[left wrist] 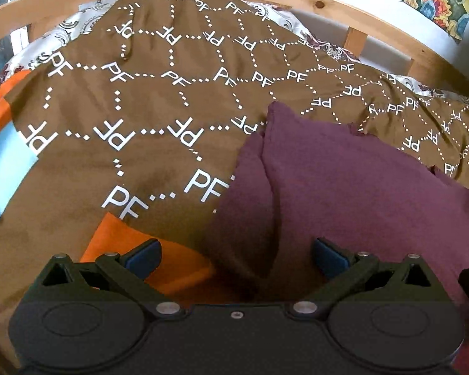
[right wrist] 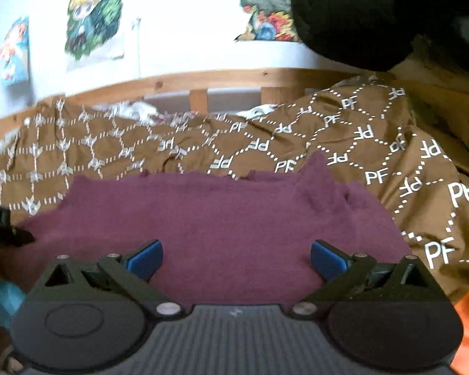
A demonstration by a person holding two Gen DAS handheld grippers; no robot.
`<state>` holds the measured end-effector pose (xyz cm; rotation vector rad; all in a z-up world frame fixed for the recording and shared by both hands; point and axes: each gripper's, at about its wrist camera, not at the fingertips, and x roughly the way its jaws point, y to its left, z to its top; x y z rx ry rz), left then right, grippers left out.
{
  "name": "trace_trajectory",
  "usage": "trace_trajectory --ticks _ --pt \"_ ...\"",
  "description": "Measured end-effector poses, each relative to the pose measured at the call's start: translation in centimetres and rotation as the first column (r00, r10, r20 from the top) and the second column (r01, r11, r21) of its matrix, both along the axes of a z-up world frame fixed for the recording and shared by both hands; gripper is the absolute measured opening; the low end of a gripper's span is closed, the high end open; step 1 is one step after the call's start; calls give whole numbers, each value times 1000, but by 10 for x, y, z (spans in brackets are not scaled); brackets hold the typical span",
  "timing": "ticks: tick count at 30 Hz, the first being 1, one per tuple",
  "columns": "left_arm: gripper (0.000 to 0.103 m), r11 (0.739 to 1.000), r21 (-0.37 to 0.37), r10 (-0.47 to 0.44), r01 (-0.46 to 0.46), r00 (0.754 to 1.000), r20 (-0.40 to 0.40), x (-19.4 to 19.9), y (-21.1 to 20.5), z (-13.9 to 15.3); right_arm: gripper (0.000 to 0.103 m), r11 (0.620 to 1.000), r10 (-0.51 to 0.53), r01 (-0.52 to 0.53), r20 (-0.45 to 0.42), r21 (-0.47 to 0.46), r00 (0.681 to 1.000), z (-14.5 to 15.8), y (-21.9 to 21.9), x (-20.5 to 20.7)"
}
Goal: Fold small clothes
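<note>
Two wrist views looked along a pair of hand-held claws over a bed; the left claw [left wrist: 236,257] stood wide apart with nothing between its blue pads, and the right claw [right wrist: 236,257] also stood wide, holding nothing. A maroon garment [right wrist: 209,218] lay spread on a brown bedcover [left wrist: 147,93] printed with white letters; it stretched directly ahead of the right claw and beneath it, and ahead and to the right of the left claw, where its near edge rose in a soft ridge [left wrist: 265,162]. An orange cloth [left wrist: 159,259] sat just under and left of the left claw's left pad, and a pale blue cloth [left wrist: 6,168] lay further left. Beyond both claws ran a wooden bed rail [left wrist: 344,9], then a white wall with colourful posters [right wrist: 90,18]; a dark shape [right wrist: 375,15] loomed above and right of the right claw, too dark to identify.

The fold looked not yet begun for this garment, judging by its open spread. The risks seemed these: a pad closing near the left claw could catch the orange cloth or pinch the bedcover together with the maroon fabric, since all lay close and layered; a grasp taken mid-panel rather than at a corner could bunch the garment and spoil a clean fold; the soft bedding could let the fabric slide.
</note>
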<state>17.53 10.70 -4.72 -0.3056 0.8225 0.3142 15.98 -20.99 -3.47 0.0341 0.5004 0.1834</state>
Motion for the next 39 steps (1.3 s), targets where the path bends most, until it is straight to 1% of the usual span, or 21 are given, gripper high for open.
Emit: trace_trajectory --ticks 3,6,8,10,11,12,14,16,17,19,20,22,23,24,25,27,29,31,34,36,39 --pt "102 1000 -4 -25 25 1000 13 3 2 -5 103 999 11 -11 -2 -50 1000 -10 6 -3" --pt "102 997 -31 -63 65 996 69 3 7 -10 103 997 16 -16 9 -81 1000 -18 11 -7" --pt "102 990 -78 -108 118 987 121 2 13 -13 103 997 16 -15 16 -74 1000 -20 11 -9" --pt "102 967 -160 -170 198 970 174 1 22 -18 103 998 18 -18 12 -62 1000 -20 9 -8" --pt "102 959 -191 -174 208 968 181 3 26 -21 103 998 20 -19 10 -55 1000 -20 8 -8" --pt "102 958 -202 -166 202 969 181 5 28 -23 103 999 21 -20 8 -48 1000 -21 7 -8" --pt "102 961 -199 -157 192 971 182 9 31 -25 103 999 22 -22 5 -41 1000 -21 6 -7" --pt "94 964 -198 -146 177 976 164 14 32 -24 103 999 23 -23 4 -36 1000 -21 5 -6" --pt "92 964 -199 -146 177 977 157 15 31 -22 103 999 23 -23 3 -35 1000 -21 5 -6" --pt "72 966 -181 -163 184 978 127 17 27 -18 103 999 24 -23 3 -35 1000 -21 4 -6" --pt "67 965 -173 -177 196 977 116 20 24 -15 103 999 23 -23 3 -35 1000 -21 4 -6" --pt "41 964 -155 -200 214 975 102 21 19 -7 103 999 22 -22 4 -39 1000 -21 5 -6" --pt "37 965 -143 -207 218 974 91 23 16 -3 103 999 22 -21 4 -42 1000 -20 5 -6" --pt "28 968 -123 -210 219 975 78 25 11 2 103 999 21 -21 3 -45 1000 -20 6 -6" --pt "25 969 -108 -214 220 974 68 27 6 7 103 999 21 -21 2 -47 1000 -19 6 -6" --pt "22 974 -58 -215 218 975 57 29 -6 20 103 998 24 -24 -2 -50 1000 -17 5 -7" --pt "21 970 -14 -239 241 969 64 30 -20 37 103 998 33 -33 -15 -49 999 -13 3 -7" --pt "21 956 18 -294 294 952 89 34 -38 57 103 997 46 -47 -26 -58 999 -6 -1 -7" --pt "20 921 90 -387 379 915 115 41 -73 86 103 995 35 -36 -8 -90 999 7 -17 -9" --pt "20 898 96 -440 430 888 132 51 -97 102 103 992 24 -24 2 -123 1000 16 -32 -7" --pt "20 862 66 -506 503 848 154 65 -133 115 103 987 -18 23 35 -156 999 29 -56 -4"
